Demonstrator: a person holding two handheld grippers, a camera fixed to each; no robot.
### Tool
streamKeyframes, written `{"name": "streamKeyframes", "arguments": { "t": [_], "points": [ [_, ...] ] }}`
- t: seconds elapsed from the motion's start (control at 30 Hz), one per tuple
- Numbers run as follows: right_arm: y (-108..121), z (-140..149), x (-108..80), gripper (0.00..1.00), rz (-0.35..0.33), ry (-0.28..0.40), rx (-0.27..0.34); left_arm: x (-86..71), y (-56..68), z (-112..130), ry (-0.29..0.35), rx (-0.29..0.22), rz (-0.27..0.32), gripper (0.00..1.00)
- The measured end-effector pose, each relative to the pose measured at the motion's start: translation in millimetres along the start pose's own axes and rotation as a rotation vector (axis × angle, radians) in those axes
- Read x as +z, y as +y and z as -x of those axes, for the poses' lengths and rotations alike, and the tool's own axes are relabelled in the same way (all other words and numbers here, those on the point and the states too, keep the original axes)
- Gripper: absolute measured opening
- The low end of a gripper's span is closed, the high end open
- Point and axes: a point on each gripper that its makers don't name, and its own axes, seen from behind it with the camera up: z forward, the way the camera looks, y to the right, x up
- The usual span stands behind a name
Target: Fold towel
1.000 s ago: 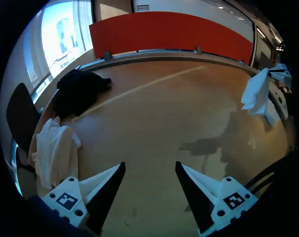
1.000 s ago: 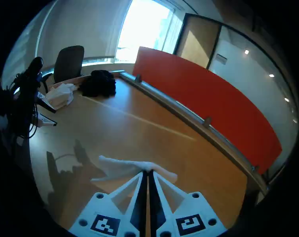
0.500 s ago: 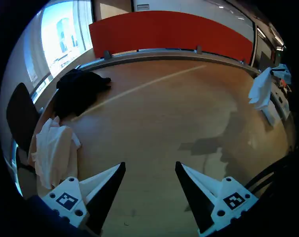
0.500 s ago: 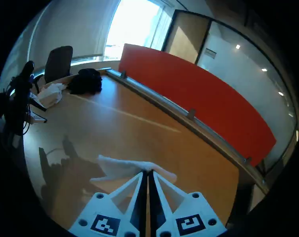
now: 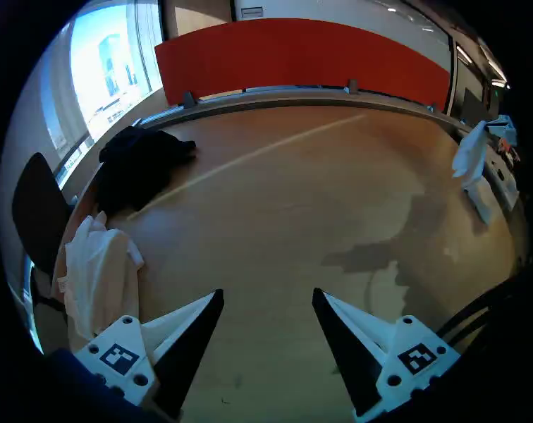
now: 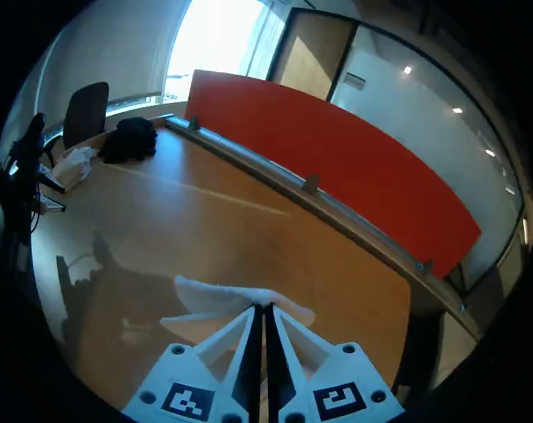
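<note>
I've got a big curved wooden bench [image 5: 288, 197] under me, with a long red divider panel [image 5: 302, 53] along its far edge. My right gripper [image 6: 262, 308] has its fingers pinched tight on the white cloth towel [image 6: 224, 299], which bunches just past the tips, up off the bench. My left gripper [image 5: 267, 292] has its fingers spread wide with nothing in them, well apart from the towel.

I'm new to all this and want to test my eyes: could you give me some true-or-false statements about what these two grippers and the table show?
1. The left gripper is open and holds nothing. True.
2. The right gripper is open too. False: it is shut on a white towel.
3. The partition behind the table is blue. False: it is red.
4. A black bundle lies on the table. True.
</note>
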Motion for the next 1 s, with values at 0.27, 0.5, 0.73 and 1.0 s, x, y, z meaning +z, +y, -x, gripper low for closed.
{"name": "streamKeyframes", "arguments": {
  "t": [0.27,0.5,0.73,1.0],
  "points": [
    [31,19,-2.1,0.06,0.036,-0.034,0.007,1.1,3.7,-4,0.000,0.003,0.001,0.93],
    [57,32,-3.9,0.06,0.067,-0.057,0.020,2.0,7.1,-6,-0.001,0.010,0.002,0.93],
    [73,43,-5.6,0.06,0.087,-0.078,0.023,2.6,10.2,-6,-0.002,0.015,0.002,0.93],
    [80,57,-10.4,0.06,0.098,-0.099,0.028,3.2,14.1,-7,-0.004,0.022,0.004,0.93]
  ]
}}
